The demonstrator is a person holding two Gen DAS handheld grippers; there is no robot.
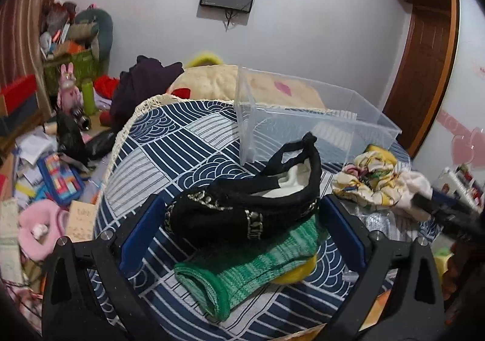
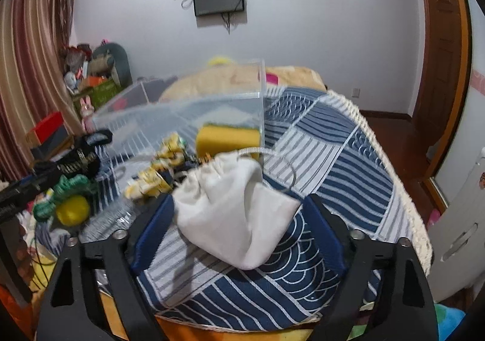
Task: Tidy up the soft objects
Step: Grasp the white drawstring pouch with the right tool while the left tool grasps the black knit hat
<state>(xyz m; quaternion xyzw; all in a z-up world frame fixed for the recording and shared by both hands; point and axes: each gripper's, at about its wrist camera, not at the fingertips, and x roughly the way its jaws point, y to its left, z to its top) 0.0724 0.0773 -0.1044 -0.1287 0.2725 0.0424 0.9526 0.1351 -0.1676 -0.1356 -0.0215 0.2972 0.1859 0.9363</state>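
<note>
Entry: soft goods on the blue wave-patterned cloth [image 1: 194,141], both grippers at work.

Left gripper [image 1: 242,223]: my fingers stood wide apart, straddling the black pouch with patterned trim [image 1: 230,213]. Neither pad touched it that I could make out. The pouch lay on top of a green knitted sock [image 1: 242,268], with a yellow ball [image 1: 297,273] tucked under the sock's far end.

Right gripper [image 2: 239,229]: fingers likewise apart, framing the white drawstring bag [image 2: 233,213], which sagged between them. Whether a pad brushed the fabric I could not tell; nothing was clamped.

Destination, by my judgement: the clear plastic bin [image 1: 318,126], open-topped, just beyond both piles. A yellow sponge [image 2: 227,136] sat at the bin's near wall; through the clear plastic and the blur I could not say whether it was inside.

Also near: a floral scrunchie [image 1: 368,183], between the two piles.

Handling notes, as I judged them:
- The pouch would compress; I needed to close low on its body, not on the loose loop [image 1: 298,150], or it would slip and dangle.
- I meant to take the pouch alone; closing too deep risked pinching the sock with it.
- For the bag, gripping the gathered neck seemed the firmer hold.
- Lift clear of the bin's rim before letting go.
</note>
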